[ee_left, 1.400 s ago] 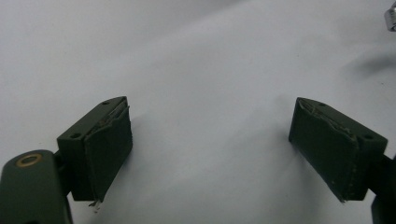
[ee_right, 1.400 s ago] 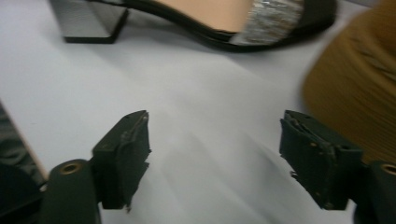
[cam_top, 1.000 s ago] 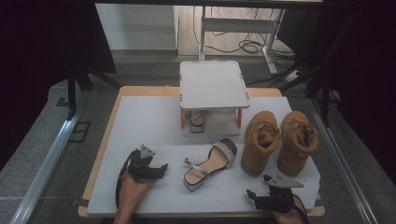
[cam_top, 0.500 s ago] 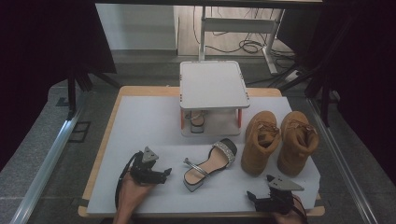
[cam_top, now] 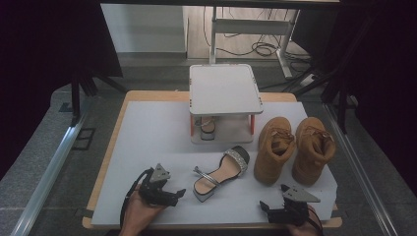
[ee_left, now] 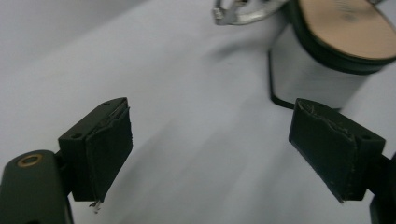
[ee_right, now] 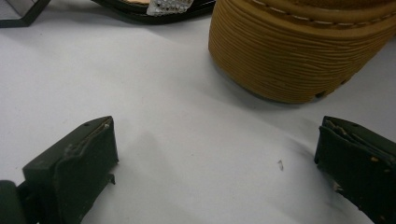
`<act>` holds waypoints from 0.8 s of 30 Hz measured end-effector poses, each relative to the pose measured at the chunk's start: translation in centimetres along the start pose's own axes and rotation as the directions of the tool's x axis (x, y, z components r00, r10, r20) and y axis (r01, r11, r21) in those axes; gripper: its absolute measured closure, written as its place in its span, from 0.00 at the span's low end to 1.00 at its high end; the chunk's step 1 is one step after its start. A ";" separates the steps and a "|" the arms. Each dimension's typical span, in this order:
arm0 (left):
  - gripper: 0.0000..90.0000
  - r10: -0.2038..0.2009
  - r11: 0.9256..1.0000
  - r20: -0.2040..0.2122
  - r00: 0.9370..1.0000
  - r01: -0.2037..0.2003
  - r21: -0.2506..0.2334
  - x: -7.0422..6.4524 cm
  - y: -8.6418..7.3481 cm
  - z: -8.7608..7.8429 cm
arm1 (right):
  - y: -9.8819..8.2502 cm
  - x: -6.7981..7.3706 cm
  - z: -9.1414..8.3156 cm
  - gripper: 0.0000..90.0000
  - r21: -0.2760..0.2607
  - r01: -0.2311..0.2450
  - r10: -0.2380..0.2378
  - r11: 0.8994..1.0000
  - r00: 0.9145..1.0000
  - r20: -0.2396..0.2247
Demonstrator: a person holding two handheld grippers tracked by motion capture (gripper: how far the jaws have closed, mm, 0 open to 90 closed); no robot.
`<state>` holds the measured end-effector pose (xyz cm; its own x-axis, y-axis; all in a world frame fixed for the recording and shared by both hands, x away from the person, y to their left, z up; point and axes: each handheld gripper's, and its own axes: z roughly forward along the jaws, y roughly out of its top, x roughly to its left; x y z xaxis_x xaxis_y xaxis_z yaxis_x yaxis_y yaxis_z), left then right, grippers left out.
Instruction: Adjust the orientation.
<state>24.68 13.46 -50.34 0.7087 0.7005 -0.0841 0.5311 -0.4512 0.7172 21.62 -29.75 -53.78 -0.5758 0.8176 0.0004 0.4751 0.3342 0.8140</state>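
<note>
A black block-heel sandal (cam_top: 220, 173) with a rhinestone strap lies on the white board (cam_top: 147, 137), heel toward the near edge. My left gripper (cam_top: 178, 195) stands open just left of that heel. In the left gripper view the left gripper (ee_left: 210, 154) has bare board between its pads, and the sandal's heel (ee_left: 317, 74) is ahead to the right. My right gripper (cam_top: 265, 209) rests at the near right edge; its jaws have just been opening and hold nothing. In the right gripper view the right gripper (ee_right: 215, 168) faces a tan boot's sole (ee_right: 299, 51).
Two tan boots (cam_top: 274, 147) (cam_top: 312, 147) stand side by side at the right. A white two-level rack (cam_top: 224, 88) sits at the back middle, with a second sandal (cam_top: 207, 127) under it. Bare board lies to the left.
My left gripper has shifted toward the near edge and a little right, closer to the sandal's heel. The right gripper stays in place.
</note>
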 end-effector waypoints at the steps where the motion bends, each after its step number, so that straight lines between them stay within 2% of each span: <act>1: 0.15 0.004 1.000 0.008 1.000 -0.004 -0.002 -0.2 0.0 0.0 | 0.0 0.0 0.0 0.00 -0.001 0.000 0.000 1.000 1.000 0.000; 9: 0.14 0.027 1.000 0.058 0.998 -0.027 -0.009 -1.8 -0.2 0.0 | 0.0 0.0 0.0 0.00 -0.003 -0.001 0.001 1.000 1.000 0.001; 16: 0.14 0.050 0.999 0.090 0.995 -0.048 -0.017 -2.8 0.1 0.8 | -0.1 0.0 0.0 0.00 -0.006 -0.001 0.001 1.000 1.000 0.003; 24: 0.15 0.069 0.998 0.096 0.993 -0.068 -0.013 -3.8 1.2 2.0 | -0.1 0.0 0.0 0.00 -0.008 -0.001 0.001 1.000 1.000 0.003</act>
<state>23.56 9.09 -50.54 0.7848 0.6116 -0.1001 0.4753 -0.4904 0.7305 21.56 -29.75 -53.86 -0.5732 0.8194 -0.0006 0.4705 0.3298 0.8185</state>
